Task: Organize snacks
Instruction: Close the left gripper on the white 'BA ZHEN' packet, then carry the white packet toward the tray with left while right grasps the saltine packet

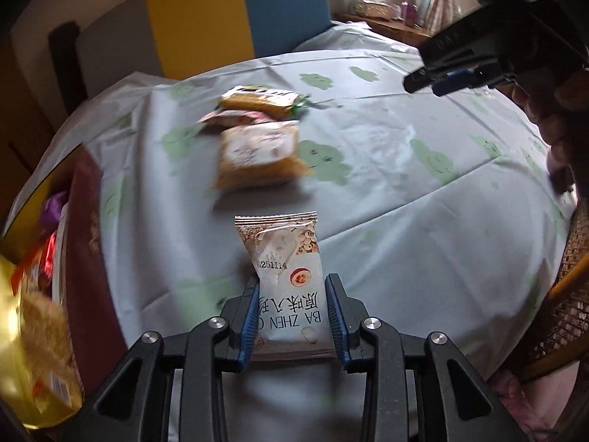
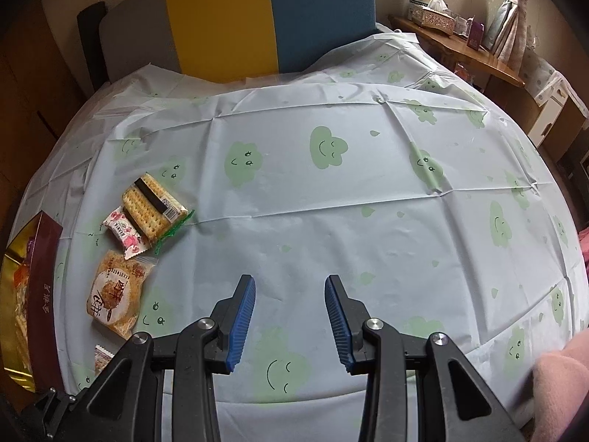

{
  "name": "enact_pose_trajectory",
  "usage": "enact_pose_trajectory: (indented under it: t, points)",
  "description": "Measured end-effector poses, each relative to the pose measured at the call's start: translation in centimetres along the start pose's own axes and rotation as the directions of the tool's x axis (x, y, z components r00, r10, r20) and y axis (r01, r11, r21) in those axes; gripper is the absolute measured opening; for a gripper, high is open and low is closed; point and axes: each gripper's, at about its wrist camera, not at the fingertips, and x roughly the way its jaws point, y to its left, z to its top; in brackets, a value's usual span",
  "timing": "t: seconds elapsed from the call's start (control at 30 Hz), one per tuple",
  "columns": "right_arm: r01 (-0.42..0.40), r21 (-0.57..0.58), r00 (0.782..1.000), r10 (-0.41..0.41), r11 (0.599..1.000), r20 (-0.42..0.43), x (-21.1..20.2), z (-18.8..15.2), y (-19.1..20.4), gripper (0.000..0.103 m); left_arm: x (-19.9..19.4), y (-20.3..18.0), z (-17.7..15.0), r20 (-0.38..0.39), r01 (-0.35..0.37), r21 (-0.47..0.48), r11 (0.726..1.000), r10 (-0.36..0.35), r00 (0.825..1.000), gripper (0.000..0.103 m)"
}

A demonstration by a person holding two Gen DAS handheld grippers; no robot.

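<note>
While the jaws of the left gripper (image 1: pixel 291 316) are clamped on the lower half of a white Ba Zhen snack packet (image 1: pixel 285 280), the packet stands out past the blue pads (image 1: pixel 249 322) above the bench. Beyond it on the cloud-print tablecloth (image 1: pixel 386 169) lie a rice-cake packet (image 1: pixel 257 154), a small pink-flowered sweet (image 1: pixel 230 118) and a cracker pack (image 1: pixel 261 100), close together. At the left edge sits a maroon gift box (image 1: pixel 90 258) with snacks inside. Over bare cloth, the right gripper (image 2: pixel 290 316) has its jaws apart with nothing between them.
</note>
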Motion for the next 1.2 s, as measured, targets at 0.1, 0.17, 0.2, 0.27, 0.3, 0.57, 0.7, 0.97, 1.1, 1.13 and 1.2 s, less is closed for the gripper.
enact_pose_trajectory:
  t: [0.1,0.17,0.2,0.27,0.3,0.57,0.7,0.97,1.1,1.13,1.2]
  points:
    - [-0.017,-0.021,1.000,0.017,1.000,-0.011,0.3,-0.2,0.5,0.040,-0.4,1.6,-0.8,0.016,0.018,-0.082,0.996,-0.017,1.000,0.038]
    - [-0.042,-0.033,0.999,0.041,0.999,-0.019,0.4,-0.3,1.0,0.040,-0.3,1.6,-1.0,0.026,0.023,-0.109,0.994,-0.020,0.999,0.038]
    - [-0.068,-0.039,0.997,0.067,0.997,-0.023,0.5,-0.3,1.3,0.040,-0.3,1.4,-1.1,0.032,0.013,-0.104,0.995,-0.010,0.999,0.038]
    - [-0.100,-0.064,0.995,0.098,0.993,-0.031,0.5,-0.5,2.1,0.040,-0.4,0.7,-1.3,0.049,-0.015,-0.083,0.996,0.019,0.999,0.038]
    - [-0.106,-0.083,0.994,0.103,0.991,-0.033,0.5,-0.7,2.6,0.040,-0.5,0.5,-1.4,0.055,-0.021,-0.075,0.997,0.025,0.998,0.038]
    - [-0.148,-0.192,0.988,0.136,0.970,-0.076,1.4,-1.0,6.7,0.040,-0.4,1.4,-1.4,0.066,0.020,-0.092,0.996,-0.014,0.998,0.038]
    - [-0.159,-0.239,0.987,0.147,0.958,-0.068,2.0,0.8,9.0,0.040,-0.5,1.5,-1.5,0.077,0.032,-0.093,0.995,-0.025,0.997,0.038]
    - [-0.146,-0.353,0.988,0.118,0.924,-0.100,6.7,6.1,12.6,0.067,-0.5,1.9,-1.6,0.078,0.055,-0.096,0.994,-0.047,0.996,0.038]
    - [-0.132,-0.377,0.987,0.084,0.917,-0.140,9.6,7.6,13.3,0.068,-0.4,2.1,-1.5,0.076,0.065,-0.098,0.993,-0.058,0.995,0.038]
    - [-0.141,-0.377,0.984,0.087,0.915,-0.157,10.2,7.8,13.4,0.068,-0.4,2.1,-1.5,0.076,0.066,-0.098,0.993,-0.059,0.995,0.038]
    - [-0.129,-0.385,0.983,0.068,0.914,-0.168,10.9,8.1,13.5,0.068,-0.4,2.1,-1.4,0.076,0.067,-0.099,0.993,-0.060,0.995,0.038]
